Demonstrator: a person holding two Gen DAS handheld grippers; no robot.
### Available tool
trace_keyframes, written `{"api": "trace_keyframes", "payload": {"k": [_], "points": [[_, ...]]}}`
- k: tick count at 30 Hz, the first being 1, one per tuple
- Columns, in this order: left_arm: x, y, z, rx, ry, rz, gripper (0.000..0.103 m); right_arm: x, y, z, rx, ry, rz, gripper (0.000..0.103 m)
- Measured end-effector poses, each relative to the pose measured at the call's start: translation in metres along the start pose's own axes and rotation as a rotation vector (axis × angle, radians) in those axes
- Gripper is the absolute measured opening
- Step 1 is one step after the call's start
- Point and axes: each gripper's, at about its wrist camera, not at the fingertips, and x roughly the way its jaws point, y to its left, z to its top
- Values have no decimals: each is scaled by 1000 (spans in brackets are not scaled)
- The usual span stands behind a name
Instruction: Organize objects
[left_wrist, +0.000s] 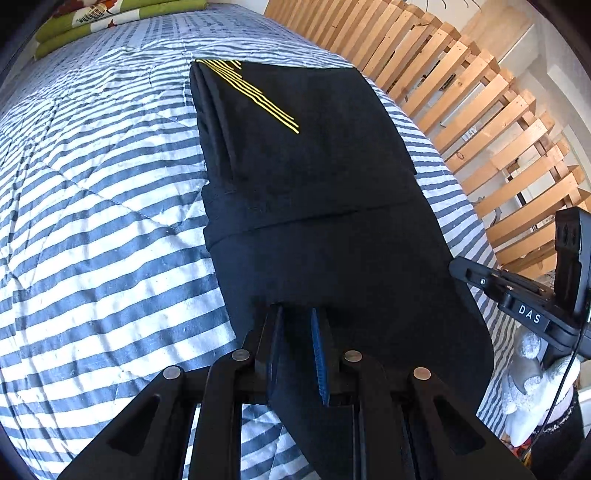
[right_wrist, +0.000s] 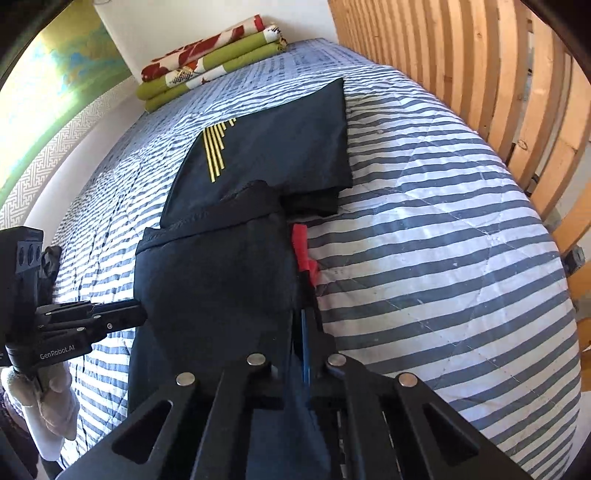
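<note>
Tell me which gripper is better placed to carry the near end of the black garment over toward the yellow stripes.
Probably the left gripper: it clamps the black garment mid-hem, facing the yellow stripes. The right gripper pinches only the side edge.

left gripper (left_wrist: 297, 332): black, silver rivets | right gripper (right_wrist: 303, 295): red tip | white gloves (left_wrist: 532, 384)

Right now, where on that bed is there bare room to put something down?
Free: striped quilt between the black garment and the folded green bedding; also the strip between garment and wooden slats. Crowded: the near end, where both grippers hold the garment.
</note>
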Motion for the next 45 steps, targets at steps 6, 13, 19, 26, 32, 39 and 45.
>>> {"api": "trace_keyframes", "payload": {"k": [6,13,19,26,32,39,45], "points": [[-12,8,-5,-19,-9,12,17,2,-3,3,-42,33,-55,13],[-39,-1,-49,-20,23,-78,17,-34,44,-21,-279,-15,-15,18],[-9,-20,-80,16,91,-77,17,-3,49,-51,-365,148,6,26],[-36,4,-73,-33,45,-19,19,-13,25,-50,-365,141,-119,26],[-42,46,-47,-227,32,-77,61,-35,2,-13,-227,39,-73,69],[-12,37,-34,-295,87,-139,63,12,-6,6,-166,172,37,70],[3,38,-36,-322,100,-175,63,38,-24,3,-101,241,126,71]]}}
